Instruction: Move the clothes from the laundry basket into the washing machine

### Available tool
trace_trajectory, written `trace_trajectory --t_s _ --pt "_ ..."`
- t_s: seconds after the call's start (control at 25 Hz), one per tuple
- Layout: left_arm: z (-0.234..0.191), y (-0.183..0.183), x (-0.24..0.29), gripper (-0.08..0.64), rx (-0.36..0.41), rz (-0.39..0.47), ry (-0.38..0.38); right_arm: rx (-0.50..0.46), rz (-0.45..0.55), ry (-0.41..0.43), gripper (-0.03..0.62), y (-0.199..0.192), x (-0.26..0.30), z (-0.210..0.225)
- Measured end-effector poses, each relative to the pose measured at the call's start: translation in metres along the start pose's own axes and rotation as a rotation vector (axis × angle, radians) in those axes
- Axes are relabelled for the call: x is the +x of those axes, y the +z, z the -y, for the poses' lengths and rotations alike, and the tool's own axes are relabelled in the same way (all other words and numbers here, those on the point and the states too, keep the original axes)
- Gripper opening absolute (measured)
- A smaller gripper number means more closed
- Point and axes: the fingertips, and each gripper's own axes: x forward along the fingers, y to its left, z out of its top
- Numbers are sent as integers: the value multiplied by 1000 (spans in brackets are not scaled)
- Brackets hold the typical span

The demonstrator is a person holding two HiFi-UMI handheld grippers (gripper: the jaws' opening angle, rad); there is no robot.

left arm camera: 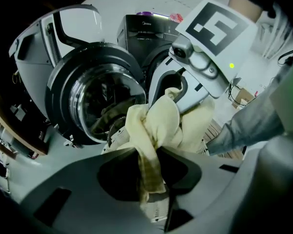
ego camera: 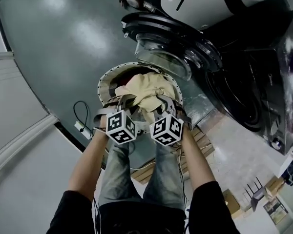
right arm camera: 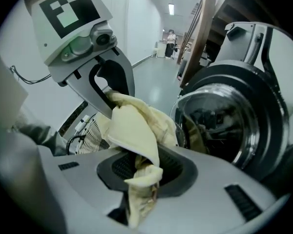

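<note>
- Jaws of the left hand-held gripper [left arm camera: 154,179] pinch a cream cloth [left arm camera: 156,121].
- Right hand-held gripper [right arm camera: 139,189] clamps the same cloth beside it.
- Cloth hangs bunched over the basket [ego camera: 104,84] on the floor, near the open door [ego camera: 167,52] of the washer [ego camera: 244,99].

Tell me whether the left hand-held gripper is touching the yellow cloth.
Touching. In the left gripper view the left hand-held gripper pinches the yellow cloth between its jaws.
</note>
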Motion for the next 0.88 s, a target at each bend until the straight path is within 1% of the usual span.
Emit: trace_trajectory --t_s 0.4,0.68,0.8,0.88 --pt "-11 49 -77 112 -8 119 53 113 102 -142 86 49 -80 21" --pt "-17 79 -123 112 84 187 64 181 148 -250 84 76 -130 30" --pt "-13 95 -140 112 116 221 51 206 155 -300 84 80 -156 31" --pt "-10 112 -150 112 159 242 36 219 154 -337 84 80 -175 38"
